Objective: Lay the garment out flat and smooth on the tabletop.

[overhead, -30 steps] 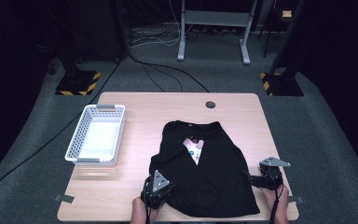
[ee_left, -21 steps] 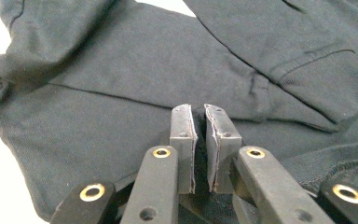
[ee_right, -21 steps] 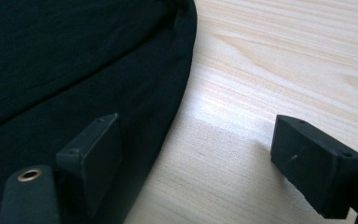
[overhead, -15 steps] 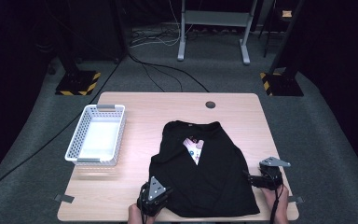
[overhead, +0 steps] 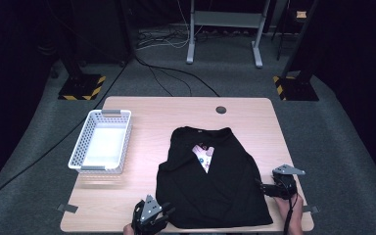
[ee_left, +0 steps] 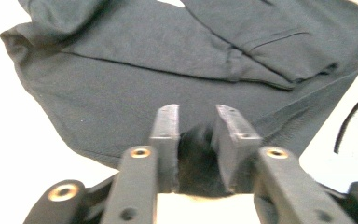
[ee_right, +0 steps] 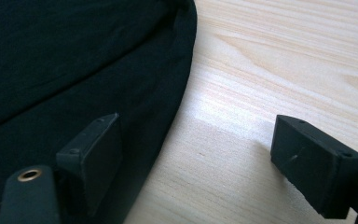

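The light wooden rectangular table (overhead: pixel 147 110) carried the whole job, with its near edge toward the person so both hands could reach in from below. Most of its right half was taken by the black cotton T-shirt (overhead: pixel 215 188), spread flat with its sides turned in over a pale printed patch (overhead: pixel 204 155) on its chest; it looked to be partway through folding, laid flat so each fold would hold its crease. The white perforated plastic basket (overhead: pixel 101 142) stood well apart on the left, probably waiting to receive the finished bundle.

The left gripper (overhead: pixel 151 215) sat at the shirt's near left corner. In the left gripper view a bunch of the dark cloth still stood between its jaws, but the jaws had just been opening, with a gap showing beside the cloth, so the fabric seemed let go rather than pinched, which suited a fold just laid down. The right gripper (ee_right: pixel 193 154) rested low at the shirt's right edge with its jaws set wide: one pad over the hem, the other over bare wood, gripping nothing. That straddle judged as readiness to close on the edge for the next fold.
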Tool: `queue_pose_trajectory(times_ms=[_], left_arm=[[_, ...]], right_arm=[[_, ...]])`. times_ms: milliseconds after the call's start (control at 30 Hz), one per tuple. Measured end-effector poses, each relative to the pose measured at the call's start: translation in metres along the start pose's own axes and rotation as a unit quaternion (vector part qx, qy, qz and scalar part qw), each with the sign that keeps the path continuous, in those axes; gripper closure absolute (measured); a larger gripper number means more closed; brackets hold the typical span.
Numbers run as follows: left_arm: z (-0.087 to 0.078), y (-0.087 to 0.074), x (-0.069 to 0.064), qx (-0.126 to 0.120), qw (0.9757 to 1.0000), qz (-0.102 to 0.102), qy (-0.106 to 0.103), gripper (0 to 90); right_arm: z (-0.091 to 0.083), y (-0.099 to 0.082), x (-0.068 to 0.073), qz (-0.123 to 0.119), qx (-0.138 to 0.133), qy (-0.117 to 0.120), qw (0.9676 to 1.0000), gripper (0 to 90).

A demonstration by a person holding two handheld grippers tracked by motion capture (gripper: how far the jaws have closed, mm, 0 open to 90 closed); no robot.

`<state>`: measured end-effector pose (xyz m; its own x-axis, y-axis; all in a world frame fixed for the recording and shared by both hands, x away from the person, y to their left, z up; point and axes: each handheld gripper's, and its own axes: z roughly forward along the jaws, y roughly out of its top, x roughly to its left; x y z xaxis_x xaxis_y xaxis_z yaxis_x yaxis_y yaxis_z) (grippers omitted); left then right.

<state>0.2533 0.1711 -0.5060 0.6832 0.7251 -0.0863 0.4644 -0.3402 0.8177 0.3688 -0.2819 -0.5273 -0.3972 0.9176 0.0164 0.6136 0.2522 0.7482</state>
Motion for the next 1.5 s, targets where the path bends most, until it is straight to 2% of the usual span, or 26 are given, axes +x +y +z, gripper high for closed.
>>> queue_pose_trajectory(times_ms=[133,200,267,400,500,633,667,733,800,867,933,1000,1133,1267,1400,1500], left_arm=[[-0.013,0.007,-0.001,-0.023,0.9997,0.001,-0.005,54.1],[-0.015,0.01,0.0,-0.028,0.9995,0.005,-0.009,51.5],[-0.012,0.014,0.001,-0.024,0.9996,0.012,-0.007,49.9],[0.008,0.022,0.009,-0.008,0.9999,0.003,-0.006,42.4],[0.028,0.028,0.016,0.001,0.9998,-0.015,-0.014,34.0],[0.054,0.038,0.026,0.031,0.9993,-0.021,-0.002,22.5],[0.063,0.042,0.03,0.048,0.9986,-0.024,0.005,18.8],[0.072,0.046,0.034,0.064,0.9975,-0.031,0.006,13.6],[0.082,0.049,0.038,0.083,0.9957,-0.03,0.027,10.6],[0.091,0.05,0.042,0.102,0.9931,-0.029,0.051,10.2],[0.093,0.05,0.043,0.101,0.9921,-0.024,0.071,9.6],[0.094,0.05,0.044,0.101,0.9921,-0.016,0.073,8.3],[0.091,0.042,0.048,0.079,0.9941,-0.007,0.074,6.8],[0.09,0.041,0.05,0.08,0.994,-0.002,0.074,6.8],[0.087,0.039,0.053,0.076,0.9941,-0.005,0.077,6.8],[0.086,0.038,0.054,0.075,0.994,-0.006,0.079,6.8]], right_arm=[[0.0,0.0,0.0,0.001,0.0,0.0,1.0,15.8],[0.0,0.0,0.0,0.001,0.0,0.0,1.0,15.8],[0.0,0.0,0.0,0.0,0.0,0.0,1.0,15.8],[0.0,0.0,0.0,0.0,0.0,0.0,1.0,15.9],[0.0,0.0,0.0,0.0,0.0,0.0,1.0,16.0],[0.0,0.0,0.0,0.0,0.0,0.0,1.0,16.0],[0.0,0.0,0.0,0.0,0.0,0.001,1.0,16.0],[0.0,0.0,0.0,0.001,0.0,0.001,1.0,16.0],[0.0,0.0,0.0,0.001,0.0,0.001,1.0,16.0],[0.0,0.0,0.001,0.0,0.0,0.002,1.0,16.6],[0.0,0.0,0.001,-0.001,0.0,0.002,1.0,16.6],[0.0,0.0,0.001,0.0,0.0,0.002,1.0,16.4],[0.001,0.001,0.002,-0.001,0.002,-0.001,1.0,15.0],[0.002,0.002,0.003,-0.006,0.004,0.001,1.0,14.8],[0.004,0.004,0.005,-0.007,0.008,0.003,0.9999,12.6],[0.009,0.009,0.011,-0.008,0.015,0.003,0.9999,10.7]])
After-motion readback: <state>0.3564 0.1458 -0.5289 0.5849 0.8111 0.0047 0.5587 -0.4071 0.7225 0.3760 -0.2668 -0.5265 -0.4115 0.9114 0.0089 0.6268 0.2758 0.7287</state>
